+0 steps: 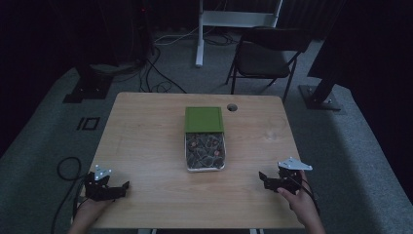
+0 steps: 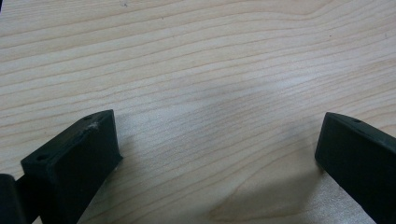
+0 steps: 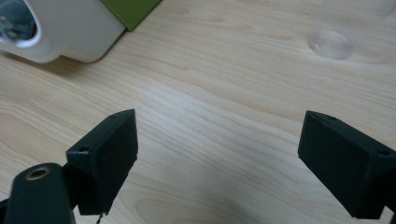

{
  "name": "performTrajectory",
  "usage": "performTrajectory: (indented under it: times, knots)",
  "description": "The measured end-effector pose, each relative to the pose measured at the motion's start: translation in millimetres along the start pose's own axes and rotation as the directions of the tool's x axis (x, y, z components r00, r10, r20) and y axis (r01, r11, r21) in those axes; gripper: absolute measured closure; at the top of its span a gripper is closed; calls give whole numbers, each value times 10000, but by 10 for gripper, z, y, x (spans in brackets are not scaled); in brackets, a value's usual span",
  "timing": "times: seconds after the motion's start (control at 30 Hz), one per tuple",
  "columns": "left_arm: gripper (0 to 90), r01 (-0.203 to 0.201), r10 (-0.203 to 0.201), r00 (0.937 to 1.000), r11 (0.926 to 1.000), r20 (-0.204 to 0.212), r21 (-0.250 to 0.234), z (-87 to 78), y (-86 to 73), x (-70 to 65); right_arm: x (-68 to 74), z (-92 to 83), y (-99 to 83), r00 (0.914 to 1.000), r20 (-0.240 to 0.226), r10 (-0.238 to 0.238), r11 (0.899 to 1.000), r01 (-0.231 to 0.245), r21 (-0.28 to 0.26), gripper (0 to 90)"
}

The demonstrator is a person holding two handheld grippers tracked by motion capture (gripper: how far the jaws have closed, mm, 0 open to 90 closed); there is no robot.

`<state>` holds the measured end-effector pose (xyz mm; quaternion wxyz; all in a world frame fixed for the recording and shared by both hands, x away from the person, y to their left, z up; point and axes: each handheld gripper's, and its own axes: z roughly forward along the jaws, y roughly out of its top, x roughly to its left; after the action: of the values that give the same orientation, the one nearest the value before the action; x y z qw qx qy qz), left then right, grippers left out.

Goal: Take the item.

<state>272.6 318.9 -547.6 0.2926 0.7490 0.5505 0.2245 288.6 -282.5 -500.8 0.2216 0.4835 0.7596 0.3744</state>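
box (image 1: 205, 151): white tray, loose small pieces, likely light, spillable
lid (image 1: 204, 119): green, stiff, slid back
hold: tray's side walls
left claw (image 1: 122, 188): released
right claw (image 1: 263, 179): released

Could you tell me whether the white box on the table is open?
Partly open: the green lid is slid back, exposing the white box's contents.

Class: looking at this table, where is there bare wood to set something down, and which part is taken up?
Bare wood lies between the left gripper and the white box, and again between the box and the right gripper. The table is taken up along its middle line, by the box, its green lid and the cable hole.
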Motion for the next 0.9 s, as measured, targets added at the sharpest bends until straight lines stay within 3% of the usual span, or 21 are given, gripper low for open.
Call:
performTrajectory:
  times: [0.9]
  knots:
    - [2,19,-19,10000,10000,2,-10,1,0,-1,321,37,541,9947,-804,-646,9959,592,-677,132]
